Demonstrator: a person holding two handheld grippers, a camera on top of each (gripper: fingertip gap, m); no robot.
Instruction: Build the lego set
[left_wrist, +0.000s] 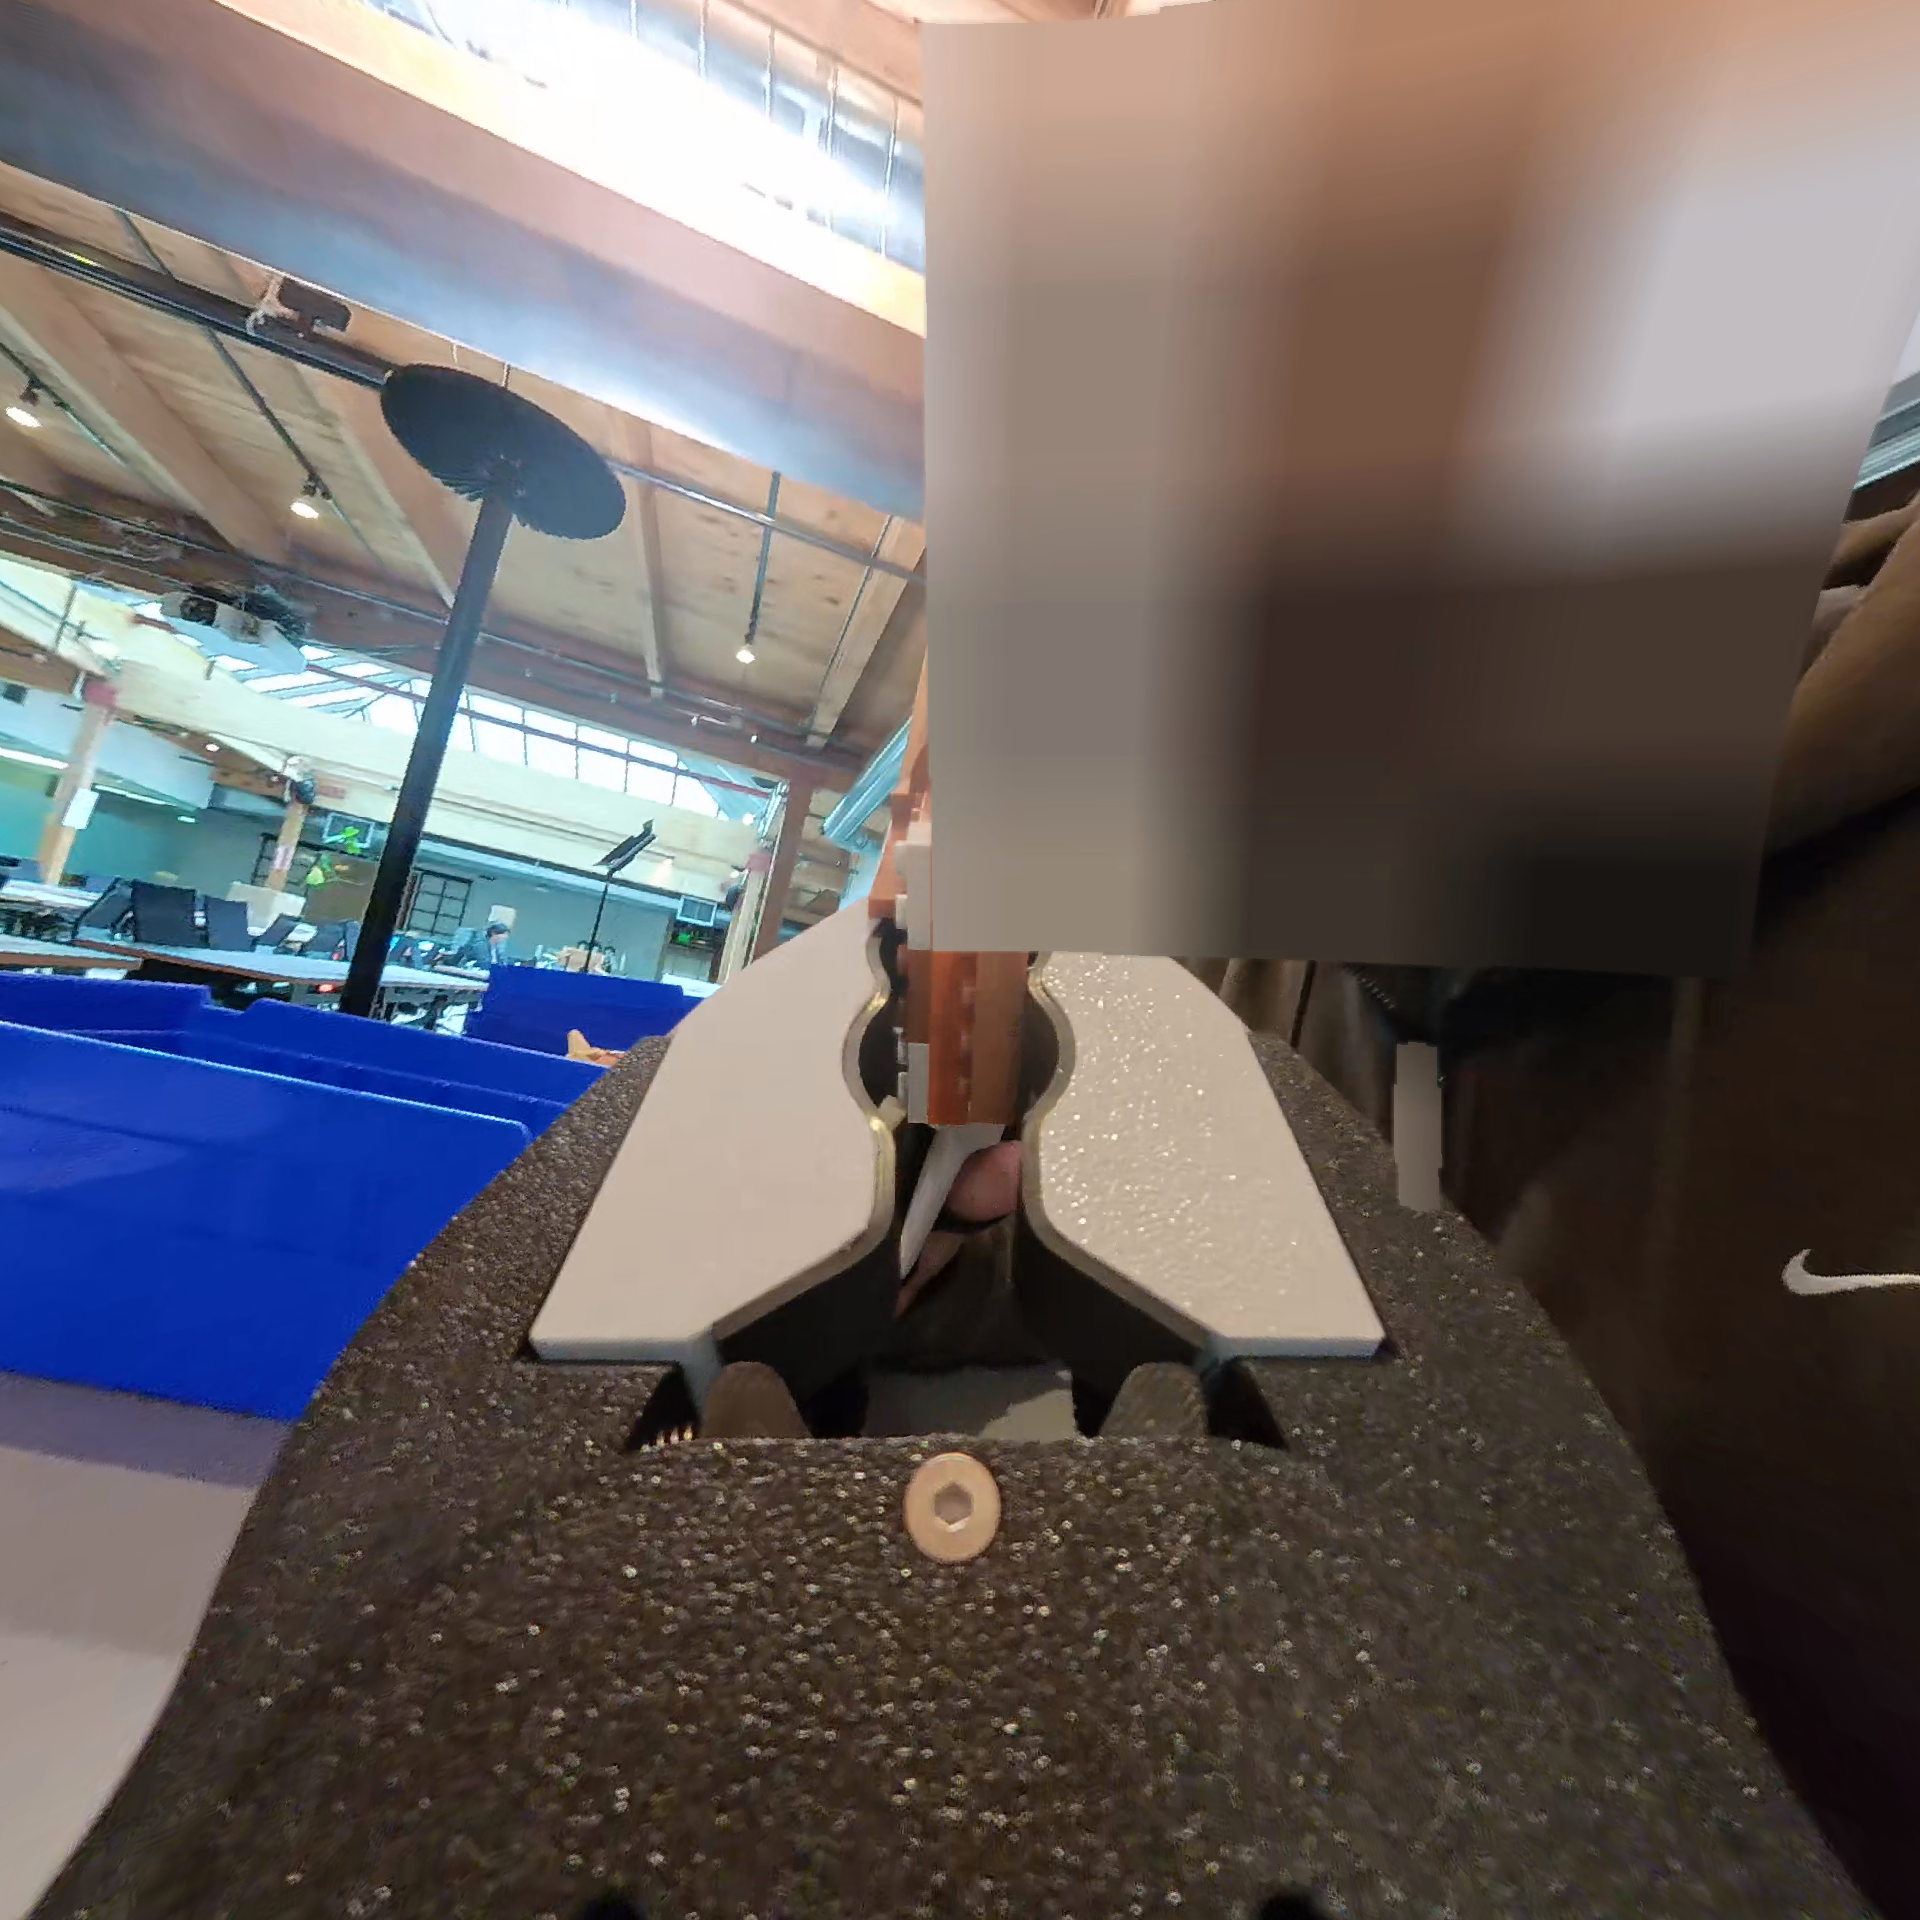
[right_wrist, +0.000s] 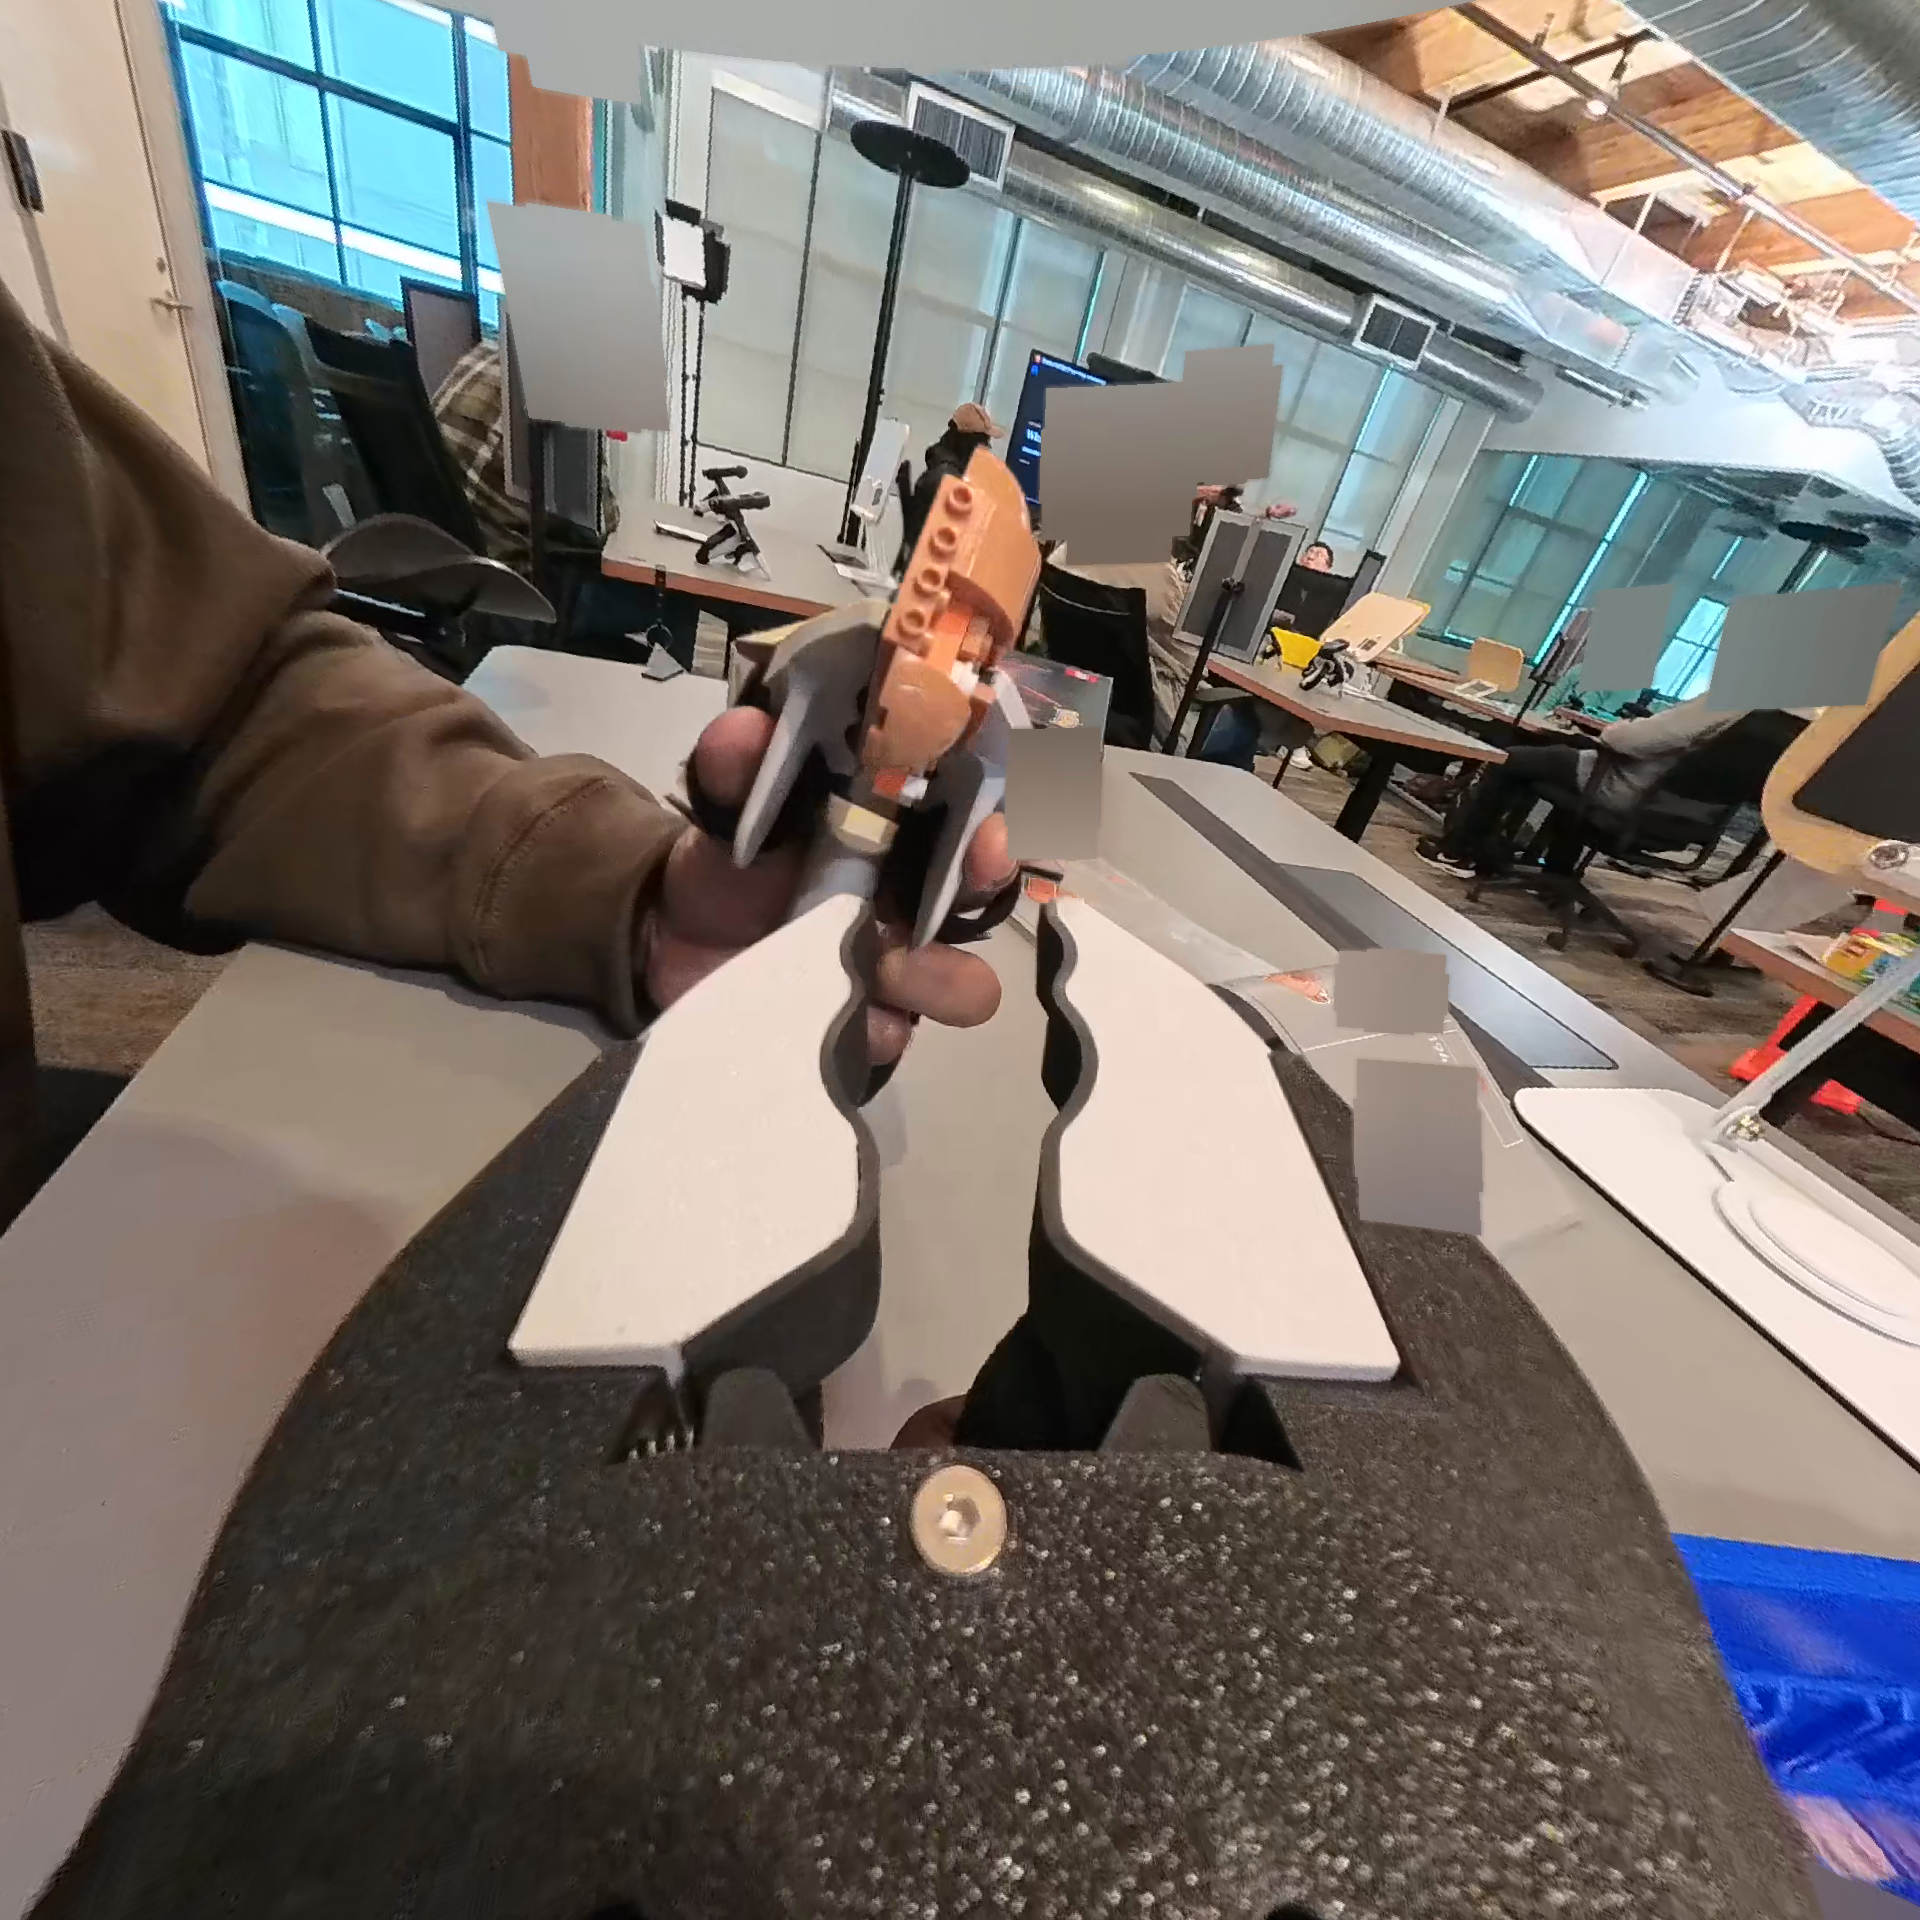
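— While I watched the left wrist view, my left gripper (left_wrist: 961, 1039) had its jaws clenched on the orange lego model (left_wrist: 961, 1049), tilted up toward the wooden ceiling, with blue bins (left_wrist: 239, 1174) low at the left.

— And from the other side?

— In the right wrist view the same left gripper (right_wrist: 883, 769) showed farther off, held in a hand (right_wrist: 748, 904) with a brown sleeve (right_wrist: 343, 748), above the grey tabletop (right_wrist: 312, 1122). The lego model (right_wrist: 961, 613) stuck up out of its jaws, studs facing left, well clear of the surface.

— Your right gripper?

— My right gripper (right_wrist: 951, 935) was released, its jaws apart with nothing between them, tips just below the model and the fingers (right_wrist: 935, 987) holding the other tool. I could not tell whether they touched.
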